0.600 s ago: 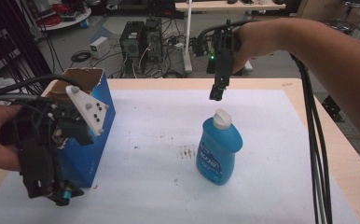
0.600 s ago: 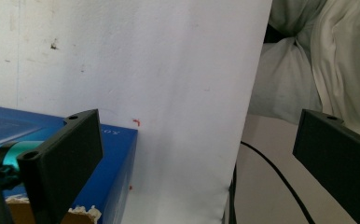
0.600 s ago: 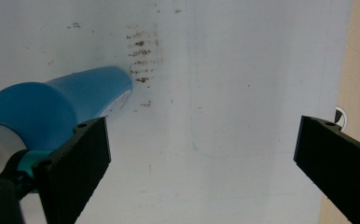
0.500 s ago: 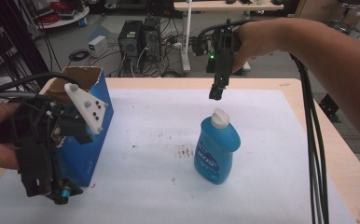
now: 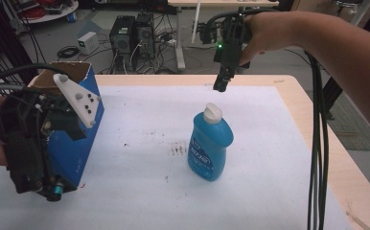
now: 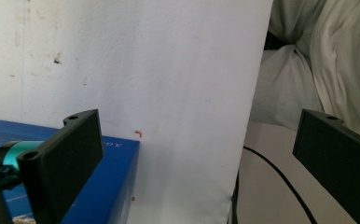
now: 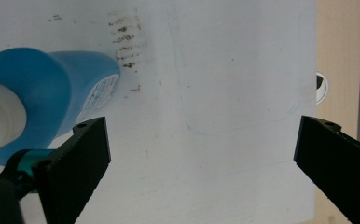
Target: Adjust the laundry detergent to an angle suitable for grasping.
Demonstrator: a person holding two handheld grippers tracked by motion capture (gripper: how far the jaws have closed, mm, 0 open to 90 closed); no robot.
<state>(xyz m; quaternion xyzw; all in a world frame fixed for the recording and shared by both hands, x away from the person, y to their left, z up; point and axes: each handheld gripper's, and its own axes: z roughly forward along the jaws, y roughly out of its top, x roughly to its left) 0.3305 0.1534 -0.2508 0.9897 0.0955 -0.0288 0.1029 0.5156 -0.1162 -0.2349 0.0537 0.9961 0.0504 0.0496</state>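
A blue soap bottle (image 5: 209,148) with a white cap (image 5: 213,113) stands upright in the middle of the white sheet (image 5: 140,124). My right gripper (image 5: 220,86) hangs point-down above and just behind the cap, jaws open and empty. In the right gripper view the bottle (image 7: 57,84) lies left of the open right gripper (image 7: 201,158). A hand holds my left gripper (image 5: 46,184) at the table's left, pressed close to a blue open-topped box (image 5: 85,143). In the left gripper view the left gripper (image 6: 206,154) stands wide open, and the box (image 6: 108,186) sits beside one jaw.
Dark smudges (image 5: 178,149) mark the sheet left of the bottle. Black cables (image 5: 317,143) hang down along the table's right side over the wooden edge (image 5: 312,105). Computer towers (image 5: 132,31) stand on the floor behind. The person's pale clothing (image 6: 318,60) lies beyond the sheet's near edge.
The right gripper has drifted slightly to the right above the bottle's cap. The left gripper stays by the box. Both pairs of jaws remain open.
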